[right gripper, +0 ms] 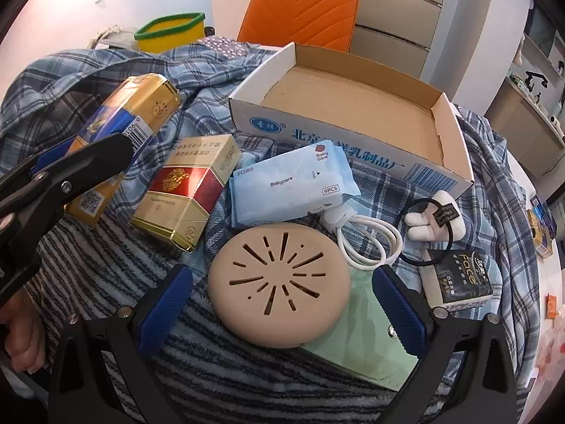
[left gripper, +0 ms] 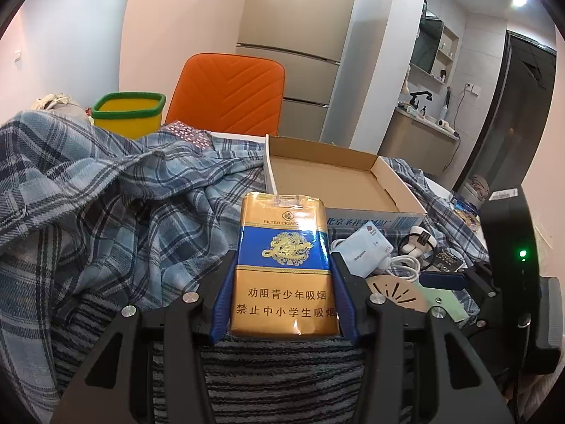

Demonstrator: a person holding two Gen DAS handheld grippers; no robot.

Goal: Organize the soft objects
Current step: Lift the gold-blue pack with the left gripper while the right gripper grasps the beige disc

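1. The left gripper (left gripper: 282, 282) is clamped on a gold-and-blue cigarette pack (left gripper: 282, 265), its blue pads pressed against both long sides; the pack is held upright above a striped fleece cloth (left gripper: 282, 381).
2. The right gripper (right gripper: 279, 304) stands wide apart with nothing between its pads — it hovers over a round beige perforated disc (right gripper: 279, 282) that lies partly on a pale green pouch (right gripper: 360, 335).
3. Just beyond the disc lie a pale blue wipes packet (right gripper: 289, 187), a coiled white cable (right gripper: 367, 240), a red-and-cream cigarette pack (right gripper: 187, 190), a black hair tie with a white plush charm (right gripper: 434, 219) and a black tissue pack (right gripper: 462, 279), all close together on a crumpled blue plaid blanket (right gripper: 212, 67).
4. The shallow cardboard box (right gripper: 455, 141) sits behind this clutter, open-topped, its brown floor bare.
5. A yellow bin with a green rim (left gripper: 129, 113) stands at the far left edge behind the blanket; its inside is not visible.
6. An orange chair (left gripper: 229, 92) stands beyond the far edge — the fleece in the foreground is the only uncluttered surface.
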